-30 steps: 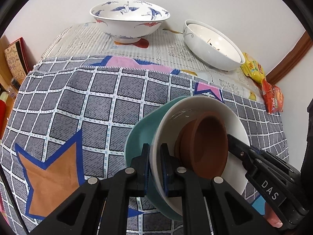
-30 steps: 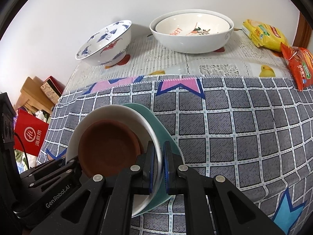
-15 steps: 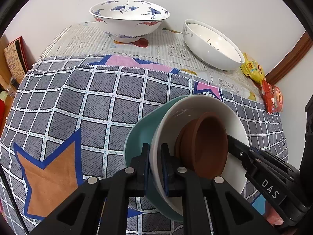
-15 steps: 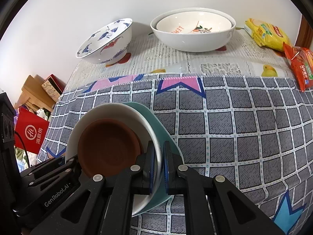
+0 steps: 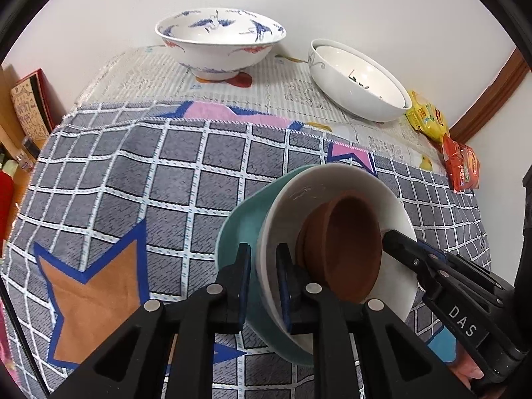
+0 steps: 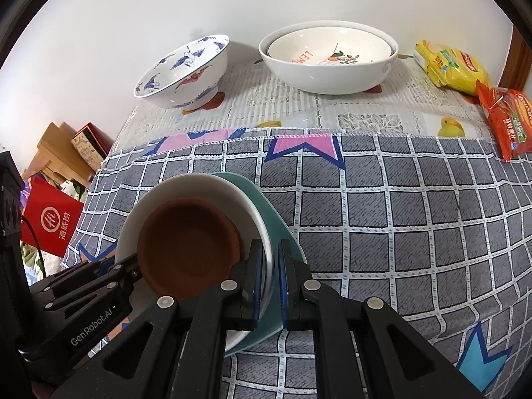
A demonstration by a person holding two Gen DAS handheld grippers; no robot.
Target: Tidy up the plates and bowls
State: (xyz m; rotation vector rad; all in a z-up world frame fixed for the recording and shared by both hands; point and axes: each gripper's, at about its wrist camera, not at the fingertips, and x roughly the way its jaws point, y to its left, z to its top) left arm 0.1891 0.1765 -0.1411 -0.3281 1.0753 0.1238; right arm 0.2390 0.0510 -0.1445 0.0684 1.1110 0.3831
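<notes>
Left wrist view: the left claw (image 5: 262, 274) is still clamping the rims of the teal plate (image 5: 242, 226) and white plate (image 5: 335, 179), with the brown saucer (image 5: 349, 246) nested inside, above the checked cloth (image 5: 139, 179). The crane bowl (image 5: 221, 43) is sitting slightly lower in frame than before.

Right wrist view: the right claw (image 6: 270, 281) is likewise gripping the stack's opposite edge; the white bowls (image 6: 327, 56) are looming a little nearer on the worktop (image 6: 299, 106).

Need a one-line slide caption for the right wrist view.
Right gripper and left gripper hold a nested teal plate, white plate and brown dish above the checked cloth.
</notes>
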